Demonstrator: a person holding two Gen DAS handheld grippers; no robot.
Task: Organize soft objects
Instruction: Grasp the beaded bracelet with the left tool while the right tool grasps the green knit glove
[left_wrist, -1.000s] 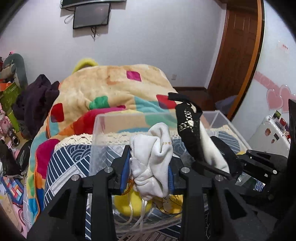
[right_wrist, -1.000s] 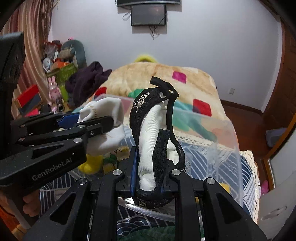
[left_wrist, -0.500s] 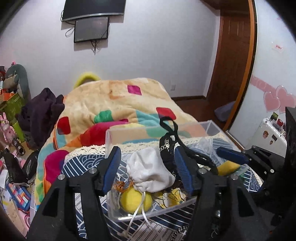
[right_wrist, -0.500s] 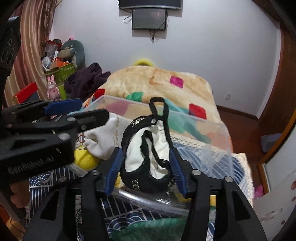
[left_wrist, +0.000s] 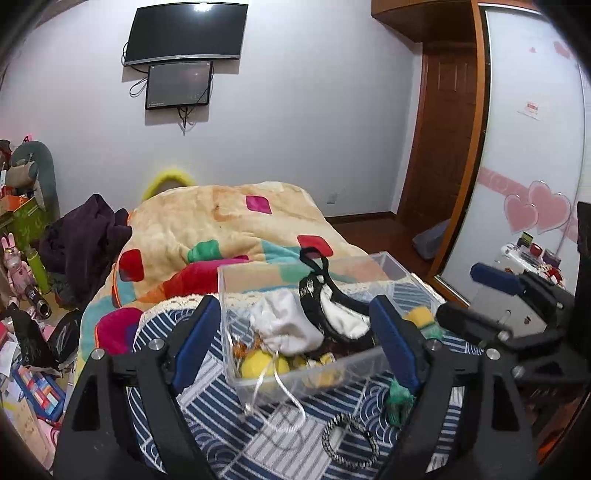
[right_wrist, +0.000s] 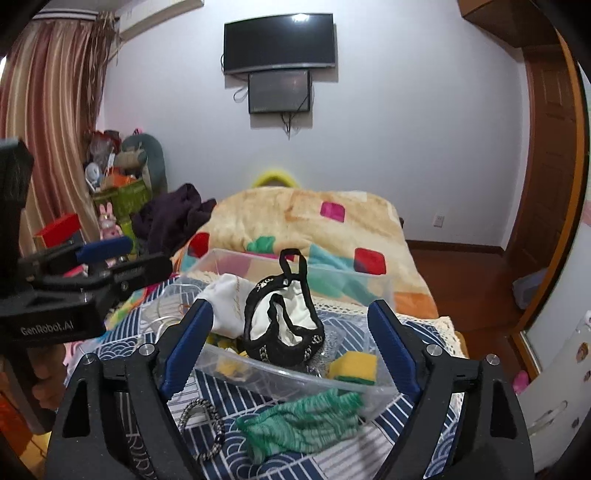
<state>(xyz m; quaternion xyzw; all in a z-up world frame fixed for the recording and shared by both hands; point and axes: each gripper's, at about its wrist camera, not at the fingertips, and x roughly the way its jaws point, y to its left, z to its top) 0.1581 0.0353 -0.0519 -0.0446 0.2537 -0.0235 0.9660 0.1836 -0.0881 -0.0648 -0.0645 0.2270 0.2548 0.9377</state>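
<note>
A clear plastic bin (left_wrist: 258, 380) (right_wrist: 295, 373) stands on a blue patterned cloth. In it lie a white pouch (left_wrist: 284, 325) (right_wrist: 229, 310), a black-and-white strappy item (left_wrist: 332, 310) (right_wrist: 284, 325), yellow soft things (left_wrist: 264, 363) and a yellow-green sponge (right_wrist: 352, 365). My left gripper (left_wrist: 295, 343) is open and empty, held back above the bin's near side. My right gripper (right_wrist: 288, 347) is open and empty, also drawn back from the bin. A green knitted cloth (right_wrist: 303, 421) and a braided black-and-white loop (left_wrist: 349, 439) (right_wrist: 201, 428) lie on the cloth in front of the bin.
Behind the bin is a bed with a colourful blanket (left_wrist: 221, 221) and dark clothes (left_wrist: 81, 240). Toys and boxes crowd the left floor (left_wrist: 26, 295). A white cabinet (right_wrist: 554, 387) stands at the right. Each gripper shows in the other's view: the right one (left_wrist: 517, 314), the left one (right_wrist: 74, 288).
Both grippers opened and let go: the white pouch and the black-and-white item dropped into the bin. Both grippers then drew back from the bin.
</note>
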